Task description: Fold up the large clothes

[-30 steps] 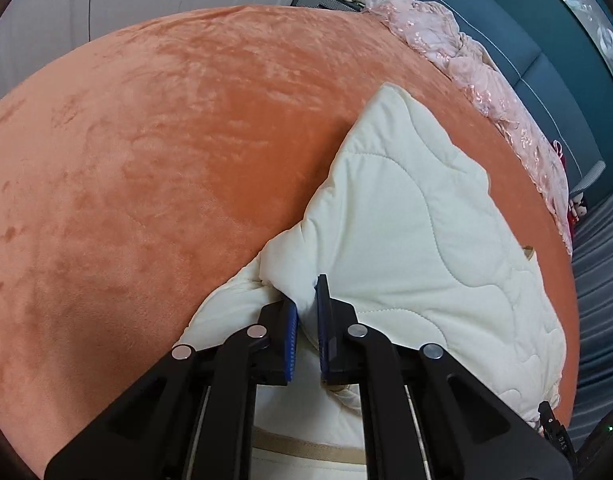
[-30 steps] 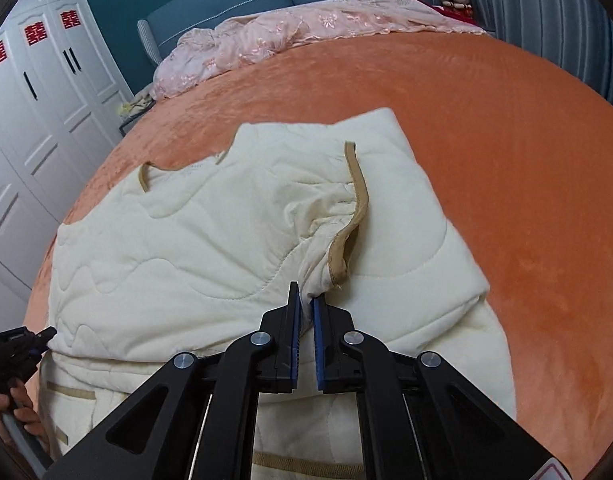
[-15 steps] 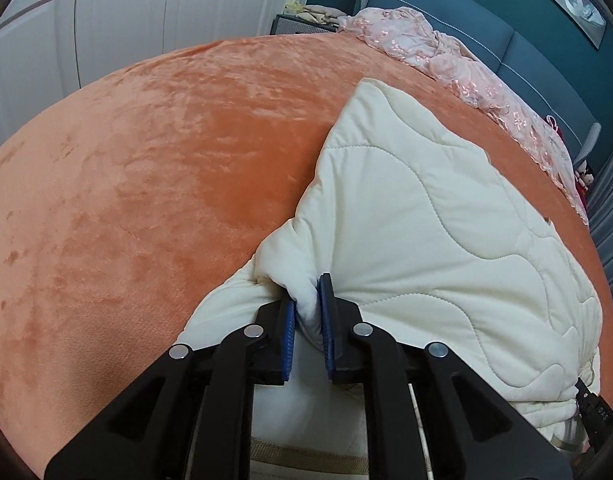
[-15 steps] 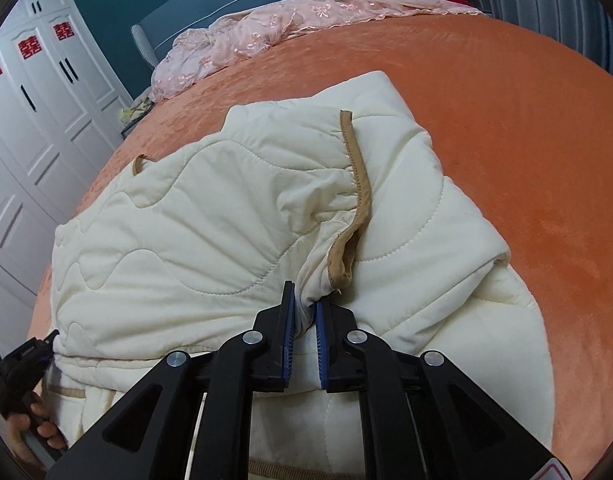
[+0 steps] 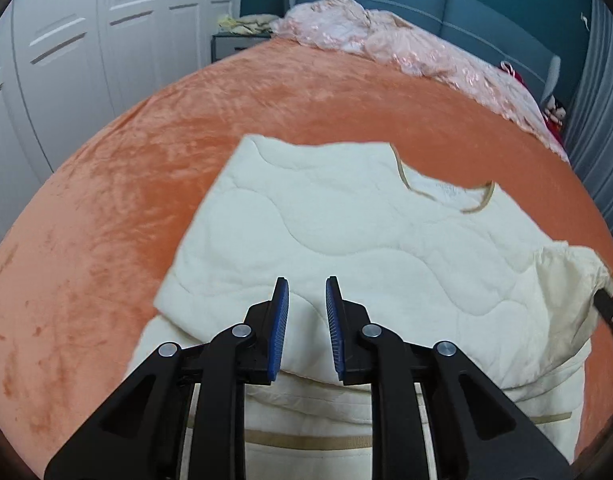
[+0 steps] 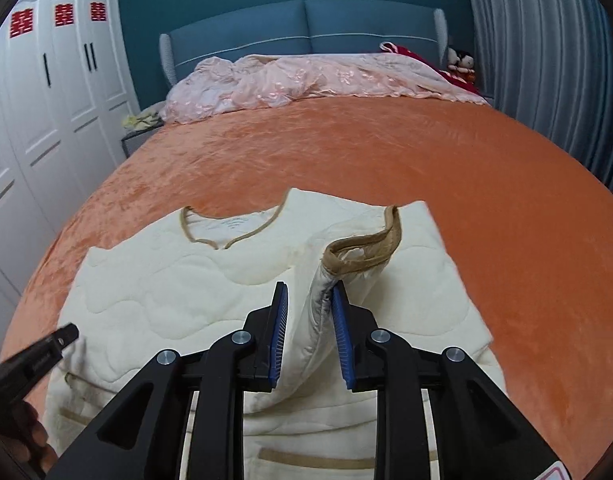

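A cream quilted garment point(image 5: 346, 232) with tan trim lies on the orange bedspread point(image 5: 126, 200), its upper half folded down over the lower part. It also shows in the right wrist view point(image 6: 166, 288), neckline toward the headboard. My left gripper point(image 5: 306, 304) is open and empty just above the folded edge. My right gripper point(image 6: 309, 308) is open; a raised sleeve with a tan cuff point(image 6: 366, 250) stands between its jaws, resting against the right pad. The left gripper's tip point(image 6: 46, 348) shows at the left of the right wrist view.
A crumpled pink cover point(image 6: 306, 80) lies along the blue headboard point(image 6: 306, 24). White wardrobe doors point(image 6: 46, 120) stand at the left, grey curtains point(image 6: 546, 80) at the right. A dark nightstand point(image 5: 234, 44) sits beside the bed.
Both grippers carried the garment's edge forward, laid the fold down and opened. The left has let go of the cloth; the right's jaws have parted around the sleeve.
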The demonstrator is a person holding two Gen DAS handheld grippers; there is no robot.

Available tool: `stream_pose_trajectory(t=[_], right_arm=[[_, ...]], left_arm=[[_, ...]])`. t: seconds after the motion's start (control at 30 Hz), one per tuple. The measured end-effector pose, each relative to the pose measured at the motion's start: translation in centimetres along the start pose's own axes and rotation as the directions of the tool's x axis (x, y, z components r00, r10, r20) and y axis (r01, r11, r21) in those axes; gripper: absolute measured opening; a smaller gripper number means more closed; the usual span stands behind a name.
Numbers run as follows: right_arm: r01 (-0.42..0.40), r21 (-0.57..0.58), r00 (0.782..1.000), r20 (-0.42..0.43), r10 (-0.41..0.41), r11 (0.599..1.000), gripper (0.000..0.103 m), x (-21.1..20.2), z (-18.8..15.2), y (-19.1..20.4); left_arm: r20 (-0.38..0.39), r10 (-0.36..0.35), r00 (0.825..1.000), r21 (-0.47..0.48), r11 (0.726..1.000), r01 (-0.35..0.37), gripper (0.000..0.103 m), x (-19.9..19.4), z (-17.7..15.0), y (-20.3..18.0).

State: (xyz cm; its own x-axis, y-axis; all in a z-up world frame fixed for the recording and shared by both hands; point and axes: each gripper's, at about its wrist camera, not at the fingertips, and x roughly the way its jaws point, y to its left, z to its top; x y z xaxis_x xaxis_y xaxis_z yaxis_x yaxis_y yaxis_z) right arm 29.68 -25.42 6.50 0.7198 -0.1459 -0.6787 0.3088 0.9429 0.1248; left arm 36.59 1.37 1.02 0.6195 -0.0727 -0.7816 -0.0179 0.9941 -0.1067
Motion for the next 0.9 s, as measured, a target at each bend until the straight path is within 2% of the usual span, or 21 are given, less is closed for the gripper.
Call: stream_pose_trajectory(t=[0.1, 0.2, 0.27, 0.37, 0.43, 0.5, 0.63, 0.73, 0.8, 0.9], right_arm=[[0.059, 0.12, 0.995, -0.082, -0.049, 0.991, 0.025, 0.4, -0.6, -5.3], [0.172, 0.24, 0.984, -0.081, -0.157, 0.955, 0.027, -1.3, -2.2, -10.8], [0.136, 0.293, 0.991, -0.048, -0.127, 0.946, 0.027, -2.6, -2.5, -12.1], [-0.002, 0.208, 0.999, -0.043, 0.012, 0.978, 0.027, -2.2, -1.6, -8.8], [-0.088, 0.097, 0.994, -0.053, 0.093, 0.991, 0.026, -1.1, -1.1, -4.5], [-0.153, -0.001, 0.985, -0.081, 0.153, 0.988, 0.026, 0.4, -1.3, -0.5], [-0.179, -0.117, 0.972, -0.172, 0.158, 0.977, 0.026, 3.7, -3.6, 3.9], [-0.158, -0.152, 0.969, -0.213, 0.123, 0.976, 0.025, 5.5, -5.5, 4.5], [-0.155, -0.133, 0.968, -0.219, 0.124, 0.979, 0.017, 6.2, -6.4, 3.8], [-0.183, -0.119, 0.967, -0.203, 0.156, 0.976, 0.015, 6.7, -7.4, 2.9]], left_arm=[[-0.049, 0.038, 0.998, 0.022, 0.999, -0.037, 0.02, 2.4, -1.2, -0.2], [-0.031, 0.06, 0.998, 0.074, 0.996, -0.058, 0.02, 3.2, -2.4, -0.3], [-0.02, 0.072, 0.997, 0.078, 0.994, -0.071, 0.02, 3.2, -2.7, -0.5], [-0.031, 0.06, 0.998, 0.034, 0.998, -0.059, 0.018, 2.3, -2.1, -0.7], [-0.017, 0.012, 1.0, 0.001, 1.0, -0.012, 0.019, 1.1, -1.3, -0.8], [-0.006, 0.007, 1.0, 0.006, 1.0, -0.007, 0.02, 0.7, -0.6, -1.2], [-0.074, -0.003, 0.997, 0.001, 1.0, 0.003, 0.022, 3.2, -1.2, -1.0], [-0.008, 0.004, 1.0, 0.045, 0.999, -0.004, 0.022, 3.8, -3.0, -0.8], [0.038, 0.011, 0.999, 0.08, 0.997, -0.014, 0.022, 3.9, -4.1, -1.0], [0.053, -0.009, 0.999, 0.06, 0.998, 0.006, 0.022, 3.9, -4.3, -0.7]])
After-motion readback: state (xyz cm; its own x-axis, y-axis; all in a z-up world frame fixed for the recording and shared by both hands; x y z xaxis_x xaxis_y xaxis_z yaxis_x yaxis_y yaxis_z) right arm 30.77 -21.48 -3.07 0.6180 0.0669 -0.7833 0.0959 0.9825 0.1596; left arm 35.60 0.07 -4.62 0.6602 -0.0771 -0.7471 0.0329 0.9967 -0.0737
